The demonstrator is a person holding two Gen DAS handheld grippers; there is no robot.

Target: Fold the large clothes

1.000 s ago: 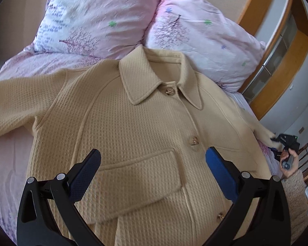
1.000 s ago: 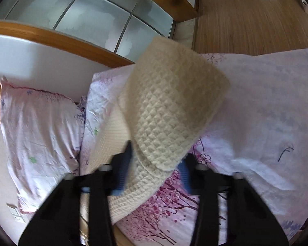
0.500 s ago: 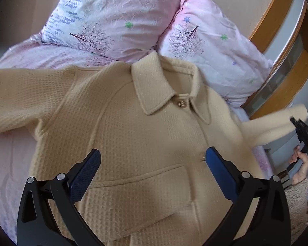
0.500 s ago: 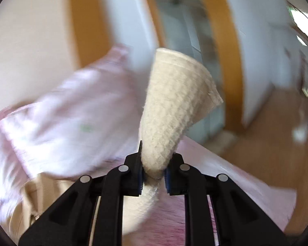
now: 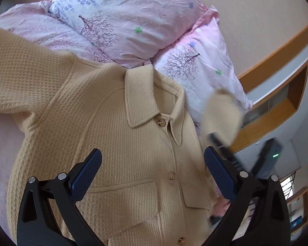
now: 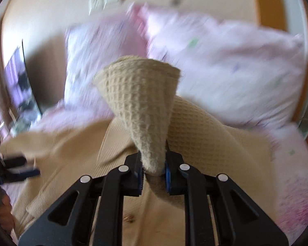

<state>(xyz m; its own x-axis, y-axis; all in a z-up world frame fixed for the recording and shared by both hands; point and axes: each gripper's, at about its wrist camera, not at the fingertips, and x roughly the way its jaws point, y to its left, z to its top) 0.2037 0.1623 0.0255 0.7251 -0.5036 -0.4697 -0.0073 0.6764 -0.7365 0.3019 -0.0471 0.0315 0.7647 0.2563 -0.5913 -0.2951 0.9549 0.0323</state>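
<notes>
A beige waffle-knit jacket (image 5: 117,139) with gold buttons lies face up on the bed, collar toward the pillows. My left gripper (image 5: 152,172) hovers open over its chest, nothing between the blue pads. My right gripper (image 6: 153,169) is shut on the cuff end of the jacket's sleeve (image 6: 141,106), which stands up from the jaws as a cone and trails down to the jacket's shoulder. In the left wrist view that lifted sleeve (image 5: 221,119) appears blurred at the jacket's right edge, with the right gripper below it. The jacket's other sleeve (image 5: 14,69) lies spread out to the left.
Two pink floral pillows (image 5: 129,18) (image 5: 203,61) lean against the beige wall at the head of the bed. A pink floral sheet (image 5: 0,147) covers the bed. A wooden-framed window ledge (image 5: 277,106) stands to the right. A hand (image 6: 0,211) shows at the left edge.
My right gripper closed on the sleeve cuff, lifted it and swung it from the bed's right side over toward the jacket's body, rolling as it went. The left gripper drifted and rolled slightly, staying open.
</notes>
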